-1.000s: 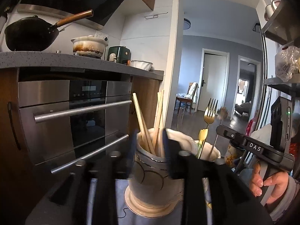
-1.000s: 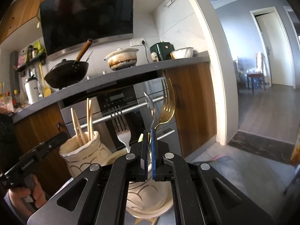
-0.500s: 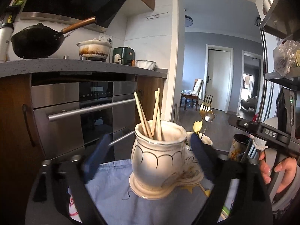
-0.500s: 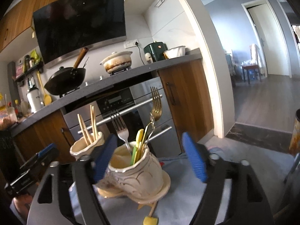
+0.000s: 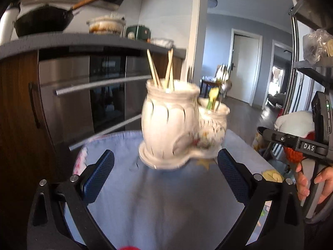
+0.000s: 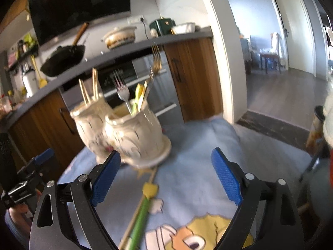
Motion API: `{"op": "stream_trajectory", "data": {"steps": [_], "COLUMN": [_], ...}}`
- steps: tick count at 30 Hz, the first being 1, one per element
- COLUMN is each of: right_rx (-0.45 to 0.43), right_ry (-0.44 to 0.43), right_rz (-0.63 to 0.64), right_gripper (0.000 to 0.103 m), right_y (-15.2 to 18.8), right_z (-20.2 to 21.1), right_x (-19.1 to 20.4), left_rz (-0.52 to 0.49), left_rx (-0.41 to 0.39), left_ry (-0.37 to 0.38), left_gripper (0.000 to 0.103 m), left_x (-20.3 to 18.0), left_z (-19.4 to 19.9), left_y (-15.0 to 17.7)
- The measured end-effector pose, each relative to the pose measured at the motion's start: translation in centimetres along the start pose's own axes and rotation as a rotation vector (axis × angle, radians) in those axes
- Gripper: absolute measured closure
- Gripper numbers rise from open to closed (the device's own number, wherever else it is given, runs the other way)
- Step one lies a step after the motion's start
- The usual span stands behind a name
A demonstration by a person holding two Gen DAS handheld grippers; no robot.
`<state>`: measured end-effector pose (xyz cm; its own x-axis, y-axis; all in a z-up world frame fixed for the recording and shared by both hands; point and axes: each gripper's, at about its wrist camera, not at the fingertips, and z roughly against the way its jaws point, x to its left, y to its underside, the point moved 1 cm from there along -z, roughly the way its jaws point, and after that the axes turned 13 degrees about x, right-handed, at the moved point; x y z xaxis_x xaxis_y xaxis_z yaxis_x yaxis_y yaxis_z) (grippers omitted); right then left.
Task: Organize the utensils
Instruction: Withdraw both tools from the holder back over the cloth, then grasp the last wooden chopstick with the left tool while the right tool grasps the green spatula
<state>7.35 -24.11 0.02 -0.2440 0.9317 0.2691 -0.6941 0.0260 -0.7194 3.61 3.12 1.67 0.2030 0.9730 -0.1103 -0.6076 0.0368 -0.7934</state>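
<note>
A white ceramic double-pot utensil holder point(image 5: 172, 123) stands on a blue cloth point(image 5: 158, 198). Its left pot holds wooden chopsticks point(image 5: 164, 70). Its right pot point(image 6: 135, 133) holds a silver fork point(image 6: 122, 91), a gold fork point(image 6: 155, 64) and a yellow-green utensil. My left gripper point(image 5: 164, 177) is open and empty, a little in front of the holder. My right gripper point(image 6: 166, 179) is open and empty, near the holder's base. A green-handled utensil and a wooden chopstick point(image 6: 141, 214) lie on the cloth between the right gripper's fingers.
Behind the table are a steel oven point(image 5: 93, 95) and a wooden cabinet point(image 6: 195, 79) under a grey counter with a wok point(image 5: 43, 18) and a pot. A doorway opens to the right. A metal shelf point(image 5: 312, 62) stands at the far right.
Both grippers went from shut to wide open and pulled back from the holder. The right gripper let go of the gold fork, which now stands in the right pot.
</note>
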Motion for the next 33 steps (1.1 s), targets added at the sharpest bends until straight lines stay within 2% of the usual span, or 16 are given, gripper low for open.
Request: {"op": "stream_trajectory", "data": {"steps": [6,11,15,17,20,22,25,29,31,33], "right_rx": [0.123,0.192,0.232,0.254,0.284,0.300,0.321,0.344,0.343,0.342], "right_ry": [0.067,0.089,0.082,0.077,0.065,0.072,0.084,0.114,0.113,0.110], "right_rz": [0.048,0.094,0.117,0.134,0.155,0.171,0.185,0.209,0.209,0.208], "right_gripper": [0.014,0.022,0.035,0.042,0.050,0.061,0.070,0.074,0.086,0.089], "right_y": [2.0,3.4,3.9,4.1,4.3,4.3,4.2,4.2,4.2,4.2], "right_z": [-1.7,-2.7,-3.4,-3.8,-4.4,-4.8,-5.4,-6.0,-6.1,-6.0], "right_x": [0.8,1.9,2.6,3.1,3.6,4.1,4.5,5.0,5.0,4.9], "left_rz": [0.020,0.064,0.121,0.136,0.137,0.133,0.130,0.128,0.122,0.112], "left_rx": [0.080,0.105,0.117,0.131,0.136,0.136,0.137,0.135,0.132,0.130], "left_ry": [0.018,0.066,0.089,0.070,0.072,0.070,0.067,0.064,0.053,0.038], "left_gripper": [0.005,0.005,0.006,0.006,0.006,0.006,0.006,0.006,0.006,0.006], "left_x": [0.0,0.9,1.9,2.1,2.0,1.9,1.9,1.8,1.7,1.4], "left_z": [-1.7,-2.3,-2.6,-2.8,-2.9,-3.0,-3.0,-2.9,-2.9,-2.8], "left_y": [1.5,1.8,1.8,1.9,1.8,1.8,1.8,1.8,1.8,1.9]}}
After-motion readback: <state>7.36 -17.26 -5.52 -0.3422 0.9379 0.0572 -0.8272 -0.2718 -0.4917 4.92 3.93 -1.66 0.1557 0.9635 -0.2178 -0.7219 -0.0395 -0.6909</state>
